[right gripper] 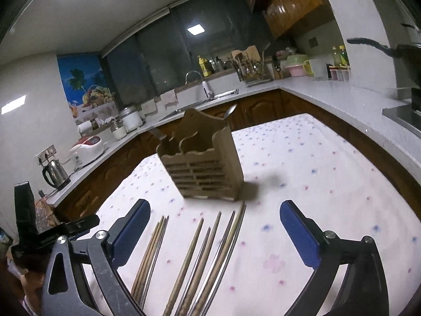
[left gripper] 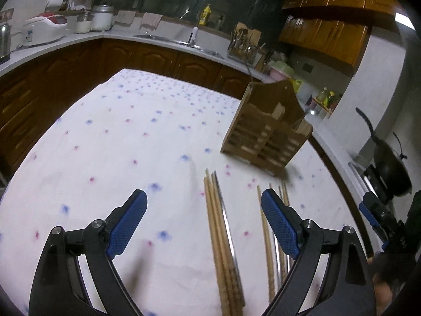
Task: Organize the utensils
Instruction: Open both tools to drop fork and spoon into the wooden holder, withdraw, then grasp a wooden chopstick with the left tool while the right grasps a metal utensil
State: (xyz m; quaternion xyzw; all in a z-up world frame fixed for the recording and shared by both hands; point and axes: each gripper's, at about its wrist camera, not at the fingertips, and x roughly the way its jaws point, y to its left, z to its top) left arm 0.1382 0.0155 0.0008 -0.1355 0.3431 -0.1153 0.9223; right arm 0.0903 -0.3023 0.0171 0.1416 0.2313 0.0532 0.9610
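Left wrist view shows the left gripper (left gripper: 204, 212) wide open and empty, hanging above the table (left gripper: 105, 131), which is covered with a dotted white cloth. Under its gap lies one bundle of chopsticks (left gripper: 222, 239), and a second group (left gripper: 276, 226) is partly hidden behind its right finger. Both groups lie near the front edge of the table, with their long axis running away from the cameras, and their far ends point toward the holder (left gripper: 265, 134), which stands upright on the cloth farther in and a little to the right. In the right wrist view the right gripper (right gripper: 214, 230) is also wide open and holds nothing; the looser group of chopsticks (right gripper: 208, 258) lies between its fingers, and the bundle (right gripper: 151, 250) lies just beside its left finger. The holder (right gripper: 205, 166) stands straight ahead there, just beyond the far ends of the sticks, and a spoon (right gripper: 229, 112) already sticks out of it at the back. I judge that each gripper is near one group, the left one to the bundle and the right one to the looser group. Because the sticks lie along the fingers and not across them, the jaws can close on them from the sides; afterwards the sticks must be turned upright before they go into a compartment of the holder.
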